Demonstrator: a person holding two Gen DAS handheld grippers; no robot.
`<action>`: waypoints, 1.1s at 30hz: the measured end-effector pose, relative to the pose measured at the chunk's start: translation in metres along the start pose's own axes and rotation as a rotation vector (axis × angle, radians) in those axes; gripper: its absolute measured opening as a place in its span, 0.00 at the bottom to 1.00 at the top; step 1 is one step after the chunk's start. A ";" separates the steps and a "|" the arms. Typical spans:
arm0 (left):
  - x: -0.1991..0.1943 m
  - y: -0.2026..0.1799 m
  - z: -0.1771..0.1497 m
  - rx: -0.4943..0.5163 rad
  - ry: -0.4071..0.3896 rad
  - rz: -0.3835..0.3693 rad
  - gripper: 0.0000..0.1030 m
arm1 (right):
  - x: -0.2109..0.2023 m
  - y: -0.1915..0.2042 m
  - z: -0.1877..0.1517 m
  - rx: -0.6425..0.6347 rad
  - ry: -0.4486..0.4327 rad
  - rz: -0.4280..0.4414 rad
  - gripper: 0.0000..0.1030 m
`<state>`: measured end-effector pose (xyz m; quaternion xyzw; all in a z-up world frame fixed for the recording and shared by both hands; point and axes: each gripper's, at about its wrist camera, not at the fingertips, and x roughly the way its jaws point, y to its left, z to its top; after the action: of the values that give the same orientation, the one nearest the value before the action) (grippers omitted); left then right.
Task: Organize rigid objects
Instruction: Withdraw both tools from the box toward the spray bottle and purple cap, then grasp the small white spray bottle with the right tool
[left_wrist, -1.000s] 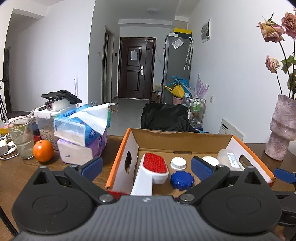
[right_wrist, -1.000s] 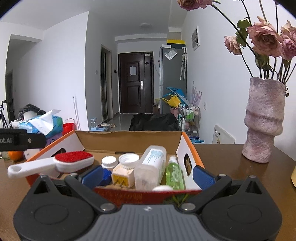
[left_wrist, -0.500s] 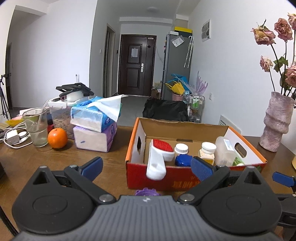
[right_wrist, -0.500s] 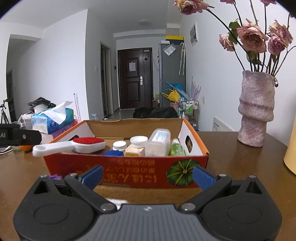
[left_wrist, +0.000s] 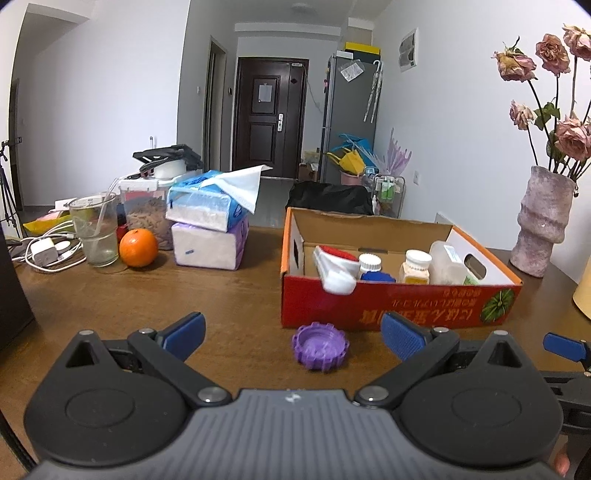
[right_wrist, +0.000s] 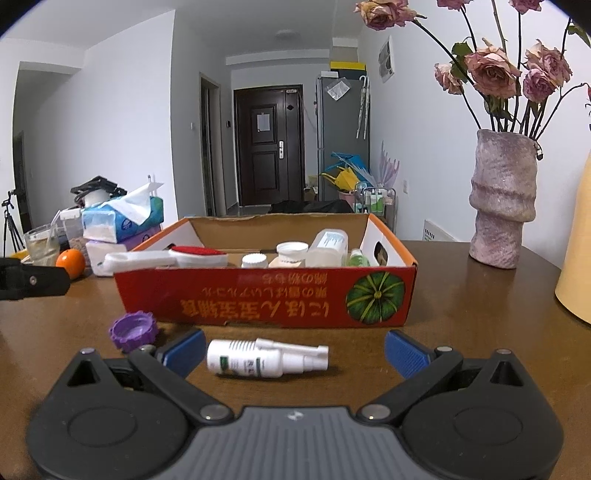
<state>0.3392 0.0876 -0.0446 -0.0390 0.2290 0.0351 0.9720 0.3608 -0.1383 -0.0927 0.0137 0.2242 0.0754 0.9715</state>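
A red and orange cardboard box (left_wrist: 399, 310) (right_wrist: 266, 299) stands on the brown table, holding a white brush with red bristles (left_wrist: 334, 269) (right_wrist: 166, 258), white bottles (left_wrist: 417, 266) and a blue cap (left_wrist: 376, 277). A purple cap (left_wrist: 319, 345) (right_wrist: 133, 330) lies on the table in front of the box. A white spray bottle (right_wrist: 266, 358) lies on its side before the box. My left gripper (left_wrist: 293, 338) is open, the purple cap between its fingers. My right gripper (right_wrist: 293, 350) is open around the spray bottle, not touching it.
An orange (left_wrist: 138, 247), a glass (left_wrist: 94, 232), tissue packs (left_wrist: 208, 229) and cables (left_wrist: 44, 251) crowd the left of the table. A pink vase with roses (left_wrist: 543, 229) (right_wrist: 502, 203) stands at the right, with a yellow object (right_wrist: 576, 258) at the right edge.
Both grippers have pulled back and down from over the box to the table in front of it. The purple cap and the spray bottle have come into view.
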 end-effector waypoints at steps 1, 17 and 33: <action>-0.001 0.002 -0.002 0.000 0.004 -0.002 1.00 | -0.001 0.002 -0.002 -0.002 0.005 -0.001 1.00; 0.006 0.046 -0.016 0.006 0.052 0.013 1.00 | 0.025 0.028 -0.007 -0.039 0.097 -0.011 1.00; 0.021 0.057 -0.019 -0.020 0.093 0.032 1.00 | 0.073 0.030 0.005 -0.053 0.180 -0.042 1.00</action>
<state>0.3450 0.1434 -0.0741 -0.0466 0.2742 0.0511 0.9592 0.4230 -0.0978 -0.1183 -0.0234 0.3087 0.0617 0.9489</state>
